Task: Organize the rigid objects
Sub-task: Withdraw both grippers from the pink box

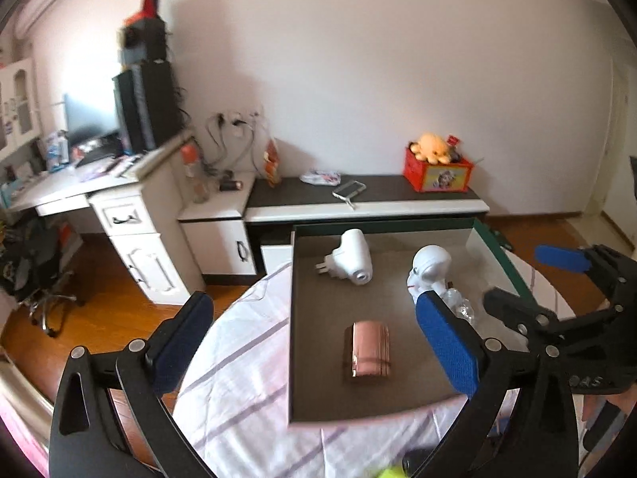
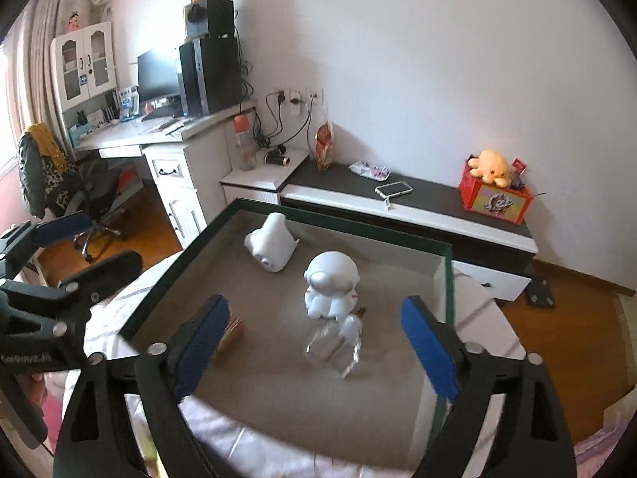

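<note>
A shallow grey box (image 1: 302,358) (image 2: 446,279) with dark green rims lies on a striped pink cloth. Inside it are a white plug-in device (image 1: 352,257) (image 2: 270,247), a white astronaut figure (image 1: 430,269) (image 2: 331,285), a clear glass bottle (image 2: 334,344) (image 1: 462,306) lying on its side, and a rose-gold case (image 1: 368,354) (image 2: 231,332). My left gripper (image 1: 314,346) is open and empty above the box's left side. My right gripper (image 2: 314,350) is open and empty, hovering over the glass bottle; it also shows in the left wrist view (image 1: 529,279).
A low black-topped cabinet (image 1: 366,199) (image 2: 410,207) stands behind, holding a red box with a plush toy (image 1: 438,167) (image 2: 495,191), a phone case and snack bags. A white desk (image 1: 79,191) with computer and an office chair (image 2: 59,183) stand at left. Wood floor surrounds.
</note>
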